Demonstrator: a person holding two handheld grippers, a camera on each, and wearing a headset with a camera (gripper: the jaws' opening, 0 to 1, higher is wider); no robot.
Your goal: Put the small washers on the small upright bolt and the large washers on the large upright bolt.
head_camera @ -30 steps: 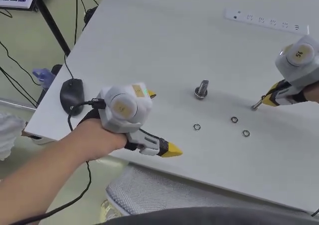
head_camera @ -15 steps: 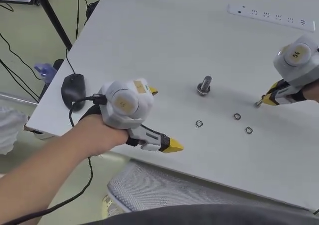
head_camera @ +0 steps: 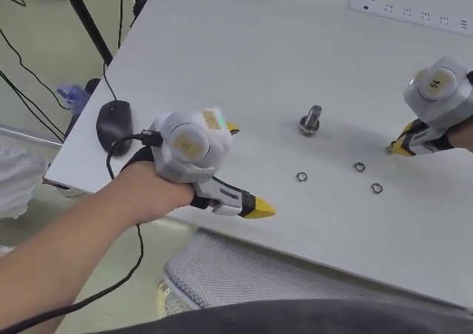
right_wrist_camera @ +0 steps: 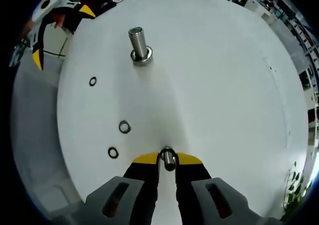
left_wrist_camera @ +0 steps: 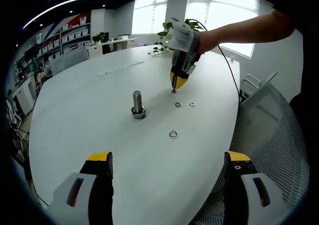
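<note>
The left hand [head_camera: 151, 190] holds the left gripper [head_camera: 246, 169] level above the near edge of the white table [head_camera: 244, 46], its jaws spread wide with nothing between them. The right gripper [head_camera: 395, 149] points down at the table, clamped on the small bolt [right_wrist_camera: 168, 159], which stands upright on the surface. The large bolt [head_camera: 311, 120] stands upright between the grippers, farther out. A lone washer [head_camera: 301, 177] lies flat just ahead of the left gripper, and a pair of washers [head_camera: 359, 167] lies beside the right gripper. A mouse [head_camera: 114, 125] sits behind the left gripper, and a power strip [head_camera: 414, 15] lies at the far edge.
</note>
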